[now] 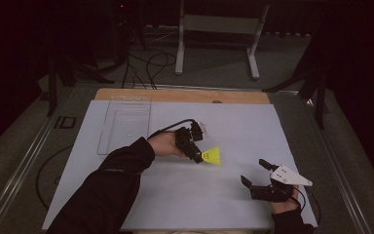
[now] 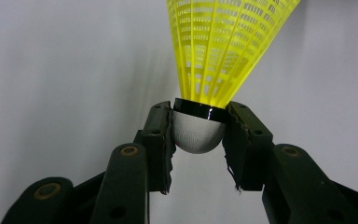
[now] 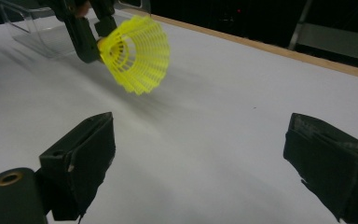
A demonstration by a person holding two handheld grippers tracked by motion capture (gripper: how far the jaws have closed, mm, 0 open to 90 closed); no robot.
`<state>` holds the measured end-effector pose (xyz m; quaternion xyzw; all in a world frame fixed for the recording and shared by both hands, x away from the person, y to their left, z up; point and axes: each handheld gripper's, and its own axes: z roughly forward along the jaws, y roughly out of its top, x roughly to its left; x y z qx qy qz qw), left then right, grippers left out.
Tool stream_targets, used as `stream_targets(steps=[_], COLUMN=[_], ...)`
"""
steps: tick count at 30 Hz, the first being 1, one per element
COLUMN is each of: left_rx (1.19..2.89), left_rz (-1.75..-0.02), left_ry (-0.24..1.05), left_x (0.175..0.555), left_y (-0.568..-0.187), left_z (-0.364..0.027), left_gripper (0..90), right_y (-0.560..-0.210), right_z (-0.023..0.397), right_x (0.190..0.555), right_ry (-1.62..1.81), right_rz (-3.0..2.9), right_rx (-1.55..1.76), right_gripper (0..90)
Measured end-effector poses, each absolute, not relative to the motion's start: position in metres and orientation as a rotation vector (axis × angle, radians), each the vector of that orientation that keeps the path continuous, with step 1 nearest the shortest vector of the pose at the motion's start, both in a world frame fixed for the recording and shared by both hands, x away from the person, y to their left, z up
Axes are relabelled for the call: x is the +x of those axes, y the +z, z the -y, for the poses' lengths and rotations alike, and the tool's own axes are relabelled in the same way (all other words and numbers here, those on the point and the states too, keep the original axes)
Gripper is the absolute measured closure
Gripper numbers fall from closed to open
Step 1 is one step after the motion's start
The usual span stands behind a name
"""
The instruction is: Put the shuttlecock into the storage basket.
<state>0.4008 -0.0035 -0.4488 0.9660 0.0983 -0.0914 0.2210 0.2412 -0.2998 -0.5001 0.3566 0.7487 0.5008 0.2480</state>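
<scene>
A yellow plastic shuttlecock (image 1: 213, 156) with a white cork head (image 2: 196, 132) and a black band is held near the table's middle. My left gripper (image 1: 198, 157) (image 2: 197, 135) is shut on its head, the skirt pointing away to the right. In the right gripper view the shuttlecock (image 3: 137, 53) hangs a little above the white surface, at the upper left. My right gripper (image 1: 254, 174) (image 3: 200, 149) stands open at the front right, apart from the shuttlecock, nothing between its jaws.
A clear plastic tray (image 1: 125, 123) lies at the back left of the white table cover (image 1: 190, 195). The wooden table edge (image 1: 185, 95) runs along the far side. Beyond it stand a metal frame (image 1: 219, 29) and floor cables (image 1: 148, 63).
</scene>
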Motion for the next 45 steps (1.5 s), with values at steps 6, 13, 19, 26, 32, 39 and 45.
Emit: stream_targets(steps=[6,13,19,26,32,39,45], left_rx=[2.654,2.640,2.631,2.617,2.590,2.577,2.577], left_rz=[-0.378,-0.419,-0.452,-0.474,-0.515,-0.556,-0.614], left_ry=[-0.212,-0.192,-0.171,-0.141,-0.100,-0.060,-0.044], left_x=[0.398,0.391,0.388,0.387,0.385,0.383,0.383], left_y=[-0.441,-0.430,-0.423,-0.406,-0.391,-0.379,-0.374], left_z=[-0.005,-0.017,-0.028,-0.042,-0.052,-0.062,-0.074], left_gripper=[64.0,64.0,64.0,64.0,64.0,64.0,64.0], right_y=[-0.500,-0.500,-0.501,-0.501,-0.500,-0.500,-0.500], right_z=[0.300,0.300,0.299,0.299,0.299,0.298,0.298], right_x=[0.241,0.241,0.242,0.242,0.242,0.241,0.242], right_ry=[1.358,1.355,1.350,1.347,1.342,1.343,1.340], right_rz=[-2.038,-2.038,-2.042,-2.041,-2.040,-2.039,-2.042], right_rx=[0.976,0.975,0.969,0.972,0.973,0.973,0.971], right_gripper=[9.1,9.1,9.1,9.1,9.1,9.1,9.1])
